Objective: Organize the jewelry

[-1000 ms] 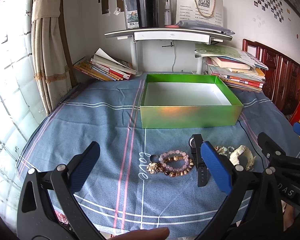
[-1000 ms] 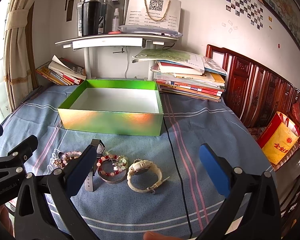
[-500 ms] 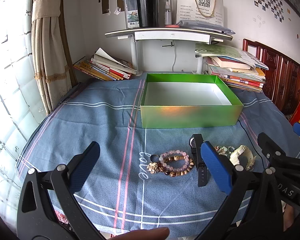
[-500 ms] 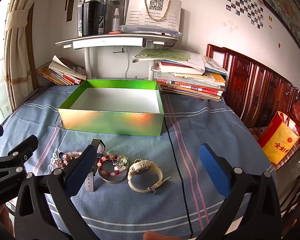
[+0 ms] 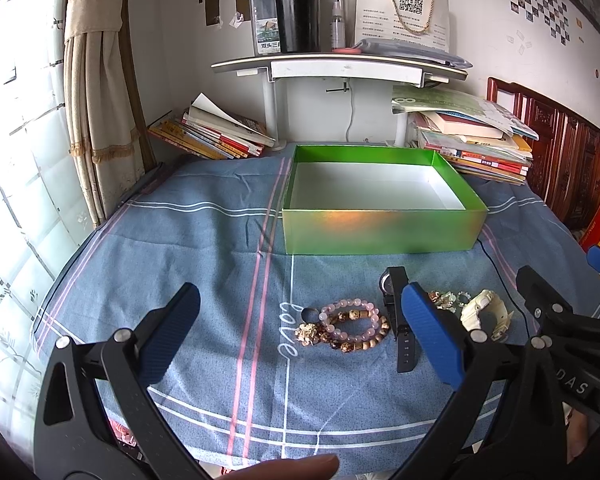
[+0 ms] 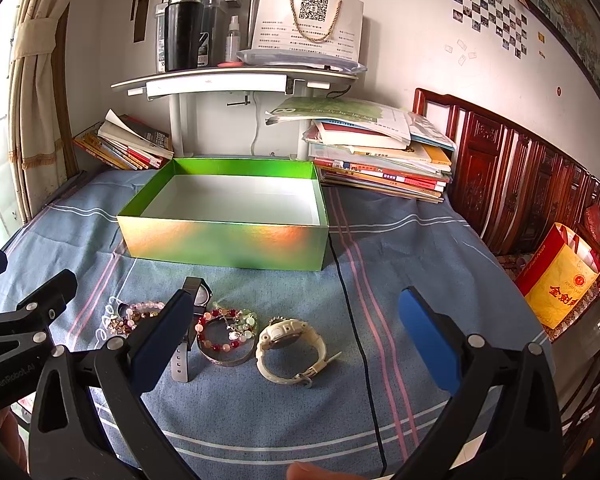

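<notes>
- Left gripper (image 5: 300, 332) and right gripper (image 6: 296, 332): fingers spread wide, holding nothing, poised over the cloth.
- Bracelets (image 5: 350, 330) and 2 watches lie in a row; the empty green box (image 6: 228, 242) waits at 12 o'clock.

Left gripper (image 5: 300, 332) & right gripper (image 6: 294, 330): black frames, blue ribbed pads, silver screws, white lettering.

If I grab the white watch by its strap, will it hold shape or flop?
The white watch lies with its band curled in a standing loop, so it probably keeps shape. Its loose buckle end may swing. The chunky case likely makes it top-heavy, so it could tip in the grip.
</notes>
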`<state>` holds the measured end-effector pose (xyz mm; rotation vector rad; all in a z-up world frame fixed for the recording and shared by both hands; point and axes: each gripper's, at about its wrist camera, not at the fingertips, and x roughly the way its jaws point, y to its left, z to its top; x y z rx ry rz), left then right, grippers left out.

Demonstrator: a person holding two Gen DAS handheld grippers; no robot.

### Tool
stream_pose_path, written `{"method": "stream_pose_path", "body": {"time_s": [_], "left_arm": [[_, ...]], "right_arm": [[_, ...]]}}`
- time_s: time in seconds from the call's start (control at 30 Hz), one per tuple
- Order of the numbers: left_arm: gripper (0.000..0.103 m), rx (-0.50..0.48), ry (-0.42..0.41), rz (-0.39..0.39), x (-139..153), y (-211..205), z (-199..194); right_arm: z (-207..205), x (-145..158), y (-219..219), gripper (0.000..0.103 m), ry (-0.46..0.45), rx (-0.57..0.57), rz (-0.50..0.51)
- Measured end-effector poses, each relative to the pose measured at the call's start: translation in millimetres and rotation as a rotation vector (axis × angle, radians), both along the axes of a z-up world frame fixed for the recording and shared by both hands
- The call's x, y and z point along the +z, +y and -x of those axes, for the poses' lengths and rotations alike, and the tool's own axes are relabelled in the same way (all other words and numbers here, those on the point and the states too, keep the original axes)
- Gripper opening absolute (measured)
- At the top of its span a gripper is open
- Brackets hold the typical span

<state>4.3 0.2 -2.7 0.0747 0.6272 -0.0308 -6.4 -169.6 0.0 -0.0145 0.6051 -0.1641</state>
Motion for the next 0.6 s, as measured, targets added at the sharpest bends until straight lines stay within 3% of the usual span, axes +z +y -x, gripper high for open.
{"method": "stream_pose_path", "body": {"time_s": [0.6], "left_arm": [[0.099,0.007,0.009,0.001,-3.8,3.7,-0.5]], "right_arm": [[0.7,-0.8,1.7,0.101,0.005,0.003,0.0]]}}
